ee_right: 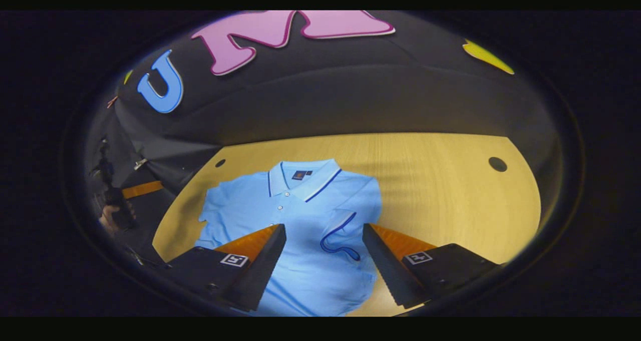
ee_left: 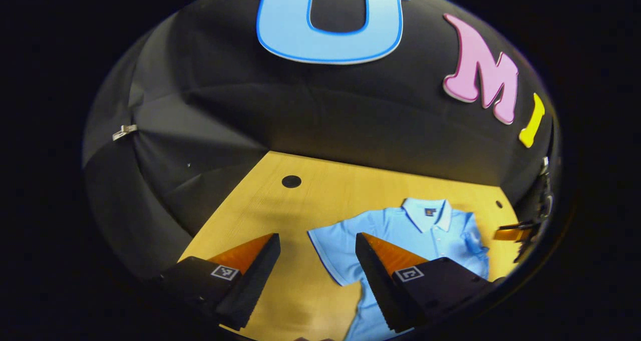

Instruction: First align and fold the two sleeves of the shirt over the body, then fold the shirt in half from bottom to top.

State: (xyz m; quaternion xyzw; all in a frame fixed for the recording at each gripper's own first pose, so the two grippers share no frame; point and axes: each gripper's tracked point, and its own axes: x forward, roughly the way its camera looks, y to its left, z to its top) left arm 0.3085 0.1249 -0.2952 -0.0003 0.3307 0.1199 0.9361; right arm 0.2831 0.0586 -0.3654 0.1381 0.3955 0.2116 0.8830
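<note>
Left tongs [ee_left: 317, 241] agape, right tongs [ee_right: 324, 231] agape above shirt [ee_right: 300, 216]

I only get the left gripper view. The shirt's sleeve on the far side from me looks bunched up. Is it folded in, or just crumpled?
Observer: Folded. In the right gripper view that sleeve lies flat across the shirt, with its trimmed cuff on the chest.
Operator: And the other claw thing, is it holding anything? I just see a bit of it at the edge.
Observer: No. The right gripper is open, with its fingers spread wide over the shirt and nothing pinched between them.
</note>
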